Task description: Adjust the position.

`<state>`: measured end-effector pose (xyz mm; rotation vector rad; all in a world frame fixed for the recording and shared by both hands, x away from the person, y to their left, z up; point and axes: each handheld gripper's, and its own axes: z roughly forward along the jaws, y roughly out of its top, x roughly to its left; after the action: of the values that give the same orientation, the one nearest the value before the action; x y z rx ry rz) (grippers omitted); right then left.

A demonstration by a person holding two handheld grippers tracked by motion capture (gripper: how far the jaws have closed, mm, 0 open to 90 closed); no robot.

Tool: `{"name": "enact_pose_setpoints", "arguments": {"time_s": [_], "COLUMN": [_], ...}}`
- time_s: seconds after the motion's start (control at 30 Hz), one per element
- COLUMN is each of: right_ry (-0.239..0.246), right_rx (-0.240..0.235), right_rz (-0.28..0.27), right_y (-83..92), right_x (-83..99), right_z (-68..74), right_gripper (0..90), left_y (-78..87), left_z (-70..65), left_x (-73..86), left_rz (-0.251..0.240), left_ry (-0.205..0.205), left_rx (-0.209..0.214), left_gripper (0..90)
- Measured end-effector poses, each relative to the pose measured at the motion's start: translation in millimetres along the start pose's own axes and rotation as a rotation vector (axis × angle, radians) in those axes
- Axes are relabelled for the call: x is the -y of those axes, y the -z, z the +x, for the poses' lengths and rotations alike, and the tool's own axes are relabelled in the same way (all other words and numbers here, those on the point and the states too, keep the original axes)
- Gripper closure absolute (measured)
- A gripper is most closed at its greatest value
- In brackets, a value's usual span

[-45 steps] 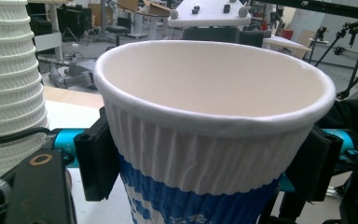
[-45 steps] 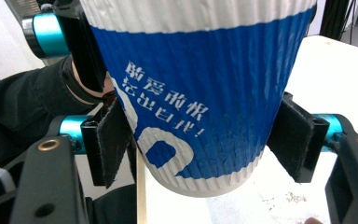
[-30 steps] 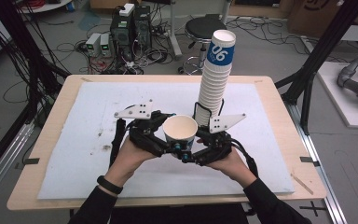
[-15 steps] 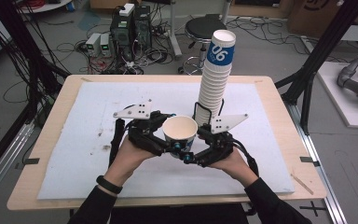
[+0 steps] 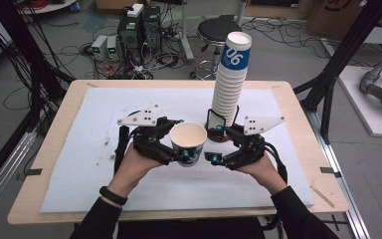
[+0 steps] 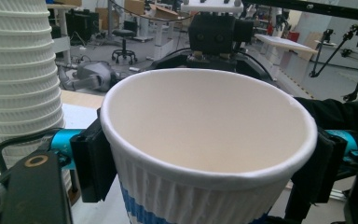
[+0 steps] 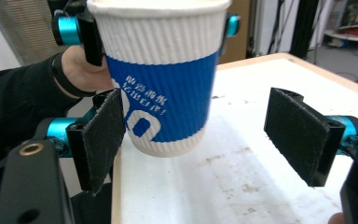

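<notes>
The paper cup (image 5: 188, 143) hangs above the white mat (image 5: 79, 164), pinched under its rim by the left gripper (image 5: 181, 149). The right gripper (image 5: 210, 157) has just been opening; its jaws now stand spread, off the cup. It looks handed over, ready to set down beside the stack of cups (image 5: 227, 87).

Ribbed paper cup (image 5: 188, 143), white with blue band, upright, empty, held above table.
</notes>
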<state>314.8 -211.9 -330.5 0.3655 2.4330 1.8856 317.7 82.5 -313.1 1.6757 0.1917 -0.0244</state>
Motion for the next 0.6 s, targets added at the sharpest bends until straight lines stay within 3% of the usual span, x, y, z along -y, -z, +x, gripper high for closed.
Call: {"name": "enact_pose_setpoints", "arguments": {"time_s": [0.6], "right_ry": [-0.018], "right_rx": [0.12], "right_rz": [-0.045], "right_y": [32.8], "right_x": [-0.2], "right_z": [-14.0], "right_gripper": [20.8], "left_y": [6.1], "left_z": [5.2], "left_x": [0.9], "left_rz": [0.016], "left_ry": [-0.015], "left_rx": [-0.038], "left_gripper": [21.7]}}
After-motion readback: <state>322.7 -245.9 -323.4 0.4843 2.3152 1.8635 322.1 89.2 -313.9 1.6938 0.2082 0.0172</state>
